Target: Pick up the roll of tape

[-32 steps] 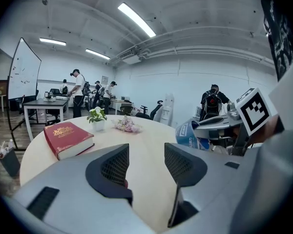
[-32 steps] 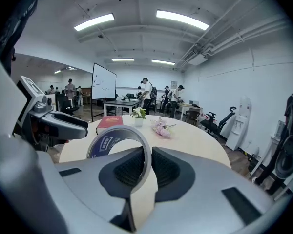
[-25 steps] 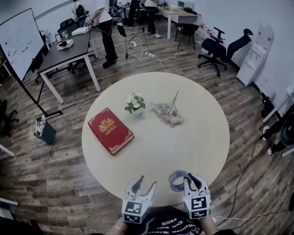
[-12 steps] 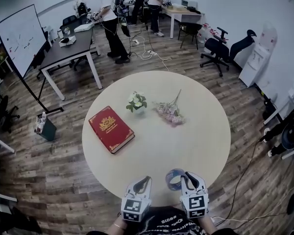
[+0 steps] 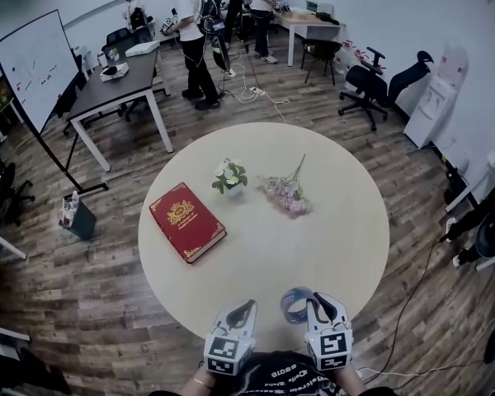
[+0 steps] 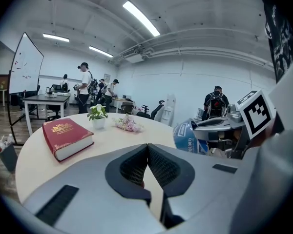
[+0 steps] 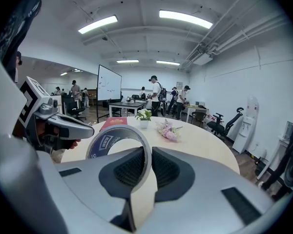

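At six o'clock over the desk (image 5: 313,221), the right hand-held gripper (image 7: 150,152) pinches the tape roll (image 7: 100,143), likely light and stiff, by its thin wall, while the left hand-held gripper (image 6: 147,147) sits pressed together, empty.

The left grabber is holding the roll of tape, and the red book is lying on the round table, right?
No. The right gripper holds the roll of tape, as the right gripper view shows; the left gripper is shut on nothing. The red book does lie on the round table.
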`<state>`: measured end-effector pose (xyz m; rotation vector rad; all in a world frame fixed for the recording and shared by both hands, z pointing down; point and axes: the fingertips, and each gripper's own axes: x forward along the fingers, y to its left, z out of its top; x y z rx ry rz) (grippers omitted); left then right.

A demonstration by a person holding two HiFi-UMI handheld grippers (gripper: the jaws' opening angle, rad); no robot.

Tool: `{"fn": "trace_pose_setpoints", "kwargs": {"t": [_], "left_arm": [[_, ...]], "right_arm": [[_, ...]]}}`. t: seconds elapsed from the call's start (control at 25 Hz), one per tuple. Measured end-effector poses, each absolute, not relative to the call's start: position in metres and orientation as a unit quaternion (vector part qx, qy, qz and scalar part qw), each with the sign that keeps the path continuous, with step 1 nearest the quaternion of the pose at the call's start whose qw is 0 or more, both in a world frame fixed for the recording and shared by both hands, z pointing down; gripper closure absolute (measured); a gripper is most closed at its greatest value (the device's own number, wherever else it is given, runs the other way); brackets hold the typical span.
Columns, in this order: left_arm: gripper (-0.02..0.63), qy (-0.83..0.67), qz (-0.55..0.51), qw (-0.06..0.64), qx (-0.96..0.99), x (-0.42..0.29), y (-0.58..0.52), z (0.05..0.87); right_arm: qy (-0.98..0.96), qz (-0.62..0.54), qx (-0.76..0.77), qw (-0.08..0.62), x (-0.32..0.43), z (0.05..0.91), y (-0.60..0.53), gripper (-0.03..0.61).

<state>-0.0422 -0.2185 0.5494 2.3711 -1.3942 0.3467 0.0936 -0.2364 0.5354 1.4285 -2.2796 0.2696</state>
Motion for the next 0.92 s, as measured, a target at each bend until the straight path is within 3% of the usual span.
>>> {"fn": "trace_pose_setpoints", "kwargs": {"t": [0.92], "left_arm": [[0.592,-0.501,0.113,0.192,0.836,-0.046,-0.214,0.552]], "right_arm": [[-0.823,0.092,0.513,0.226,0.094,0.539,-0.232,0.526]]}}
